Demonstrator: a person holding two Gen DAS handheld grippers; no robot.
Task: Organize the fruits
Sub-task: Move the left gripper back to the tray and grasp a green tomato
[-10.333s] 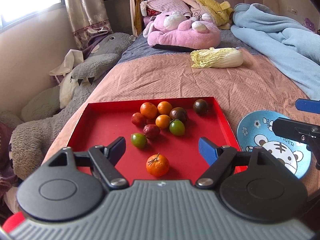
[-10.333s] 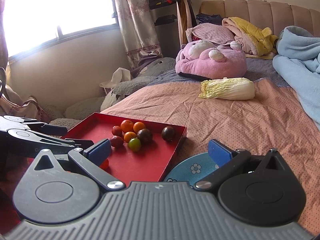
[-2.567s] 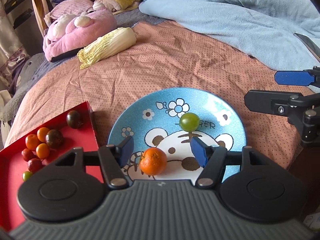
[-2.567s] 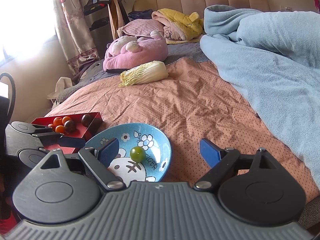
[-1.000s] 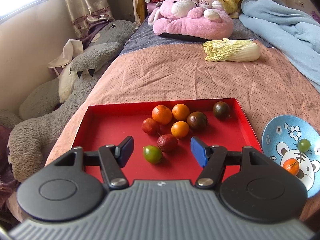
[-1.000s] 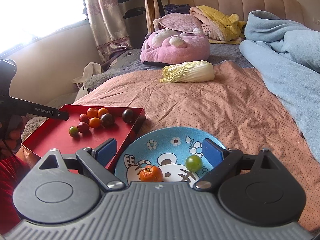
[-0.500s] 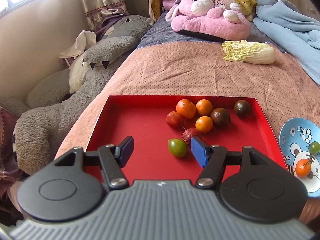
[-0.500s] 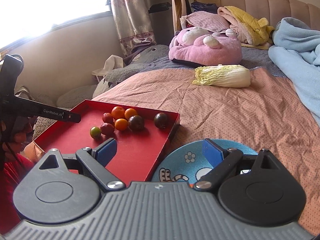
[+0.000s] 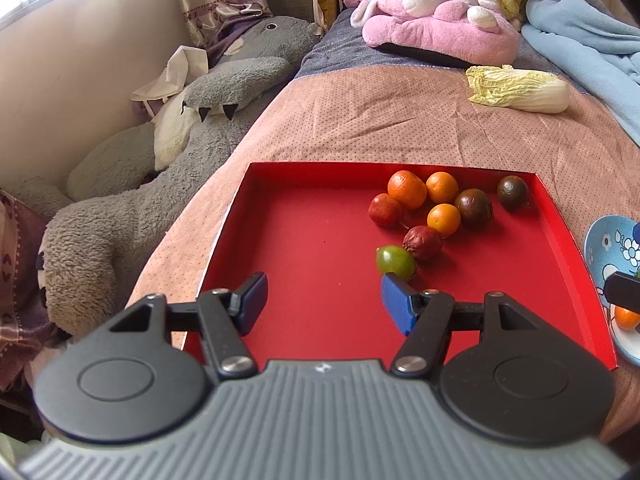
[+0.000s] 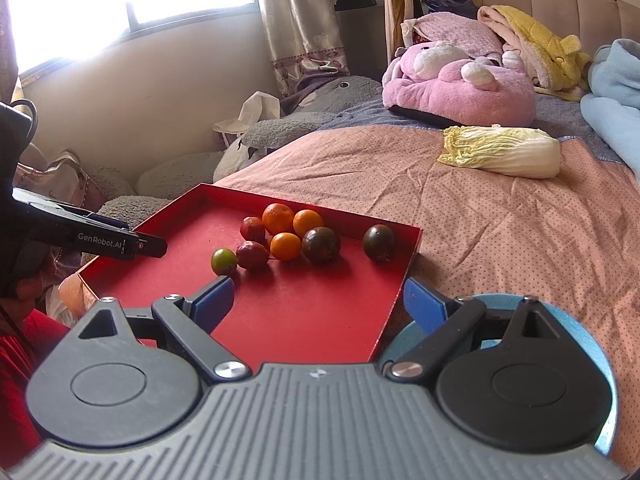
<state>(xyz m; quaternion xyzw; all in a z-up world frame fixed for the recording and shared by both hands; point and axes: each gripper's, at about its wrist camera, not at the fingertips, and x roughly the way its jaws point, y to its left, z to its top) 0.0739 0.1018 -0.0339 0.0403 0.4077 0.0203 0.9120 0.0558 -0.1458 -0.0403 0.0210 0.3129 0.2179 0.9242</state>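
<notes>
A red tray (image 9: 304, 240) (image 10: 288, 316) lies on the bed and holds several small fruits: a green one (image 9: 395, 261) (image 10: 223, 262), orange ones (image 9: 407, 189), dark red ones (image 9: 422, 242) and two dark purple ones (image 9: 512, 191). A blue cartoon plate (image 9: 608, 240) at the right holds an orange fruit (image 9: 626, 318). My left gripper (image 9: 324, 306) is open and empty over the tray's near half, the green fruit just beyond its right finger. My right gripper (image 10: 318, 300) is open and empty over the tray's near right corner and the plate (image 10: 592, 344).
A napa cabbage (image 9: 520, 88) lies farther back on the pink bedspread. A pink plush (image 9: 436, 28) and a blue blanket (image 9: 580, 40) sit behind it. A grey plush (image 9: 140, 184) lies off the bed's left edge.
Both grippers have swung further left. The tray and fruits now sit more to the right in the left wrist view, and the plate is mostly hidden under my right gripper.
</notes>
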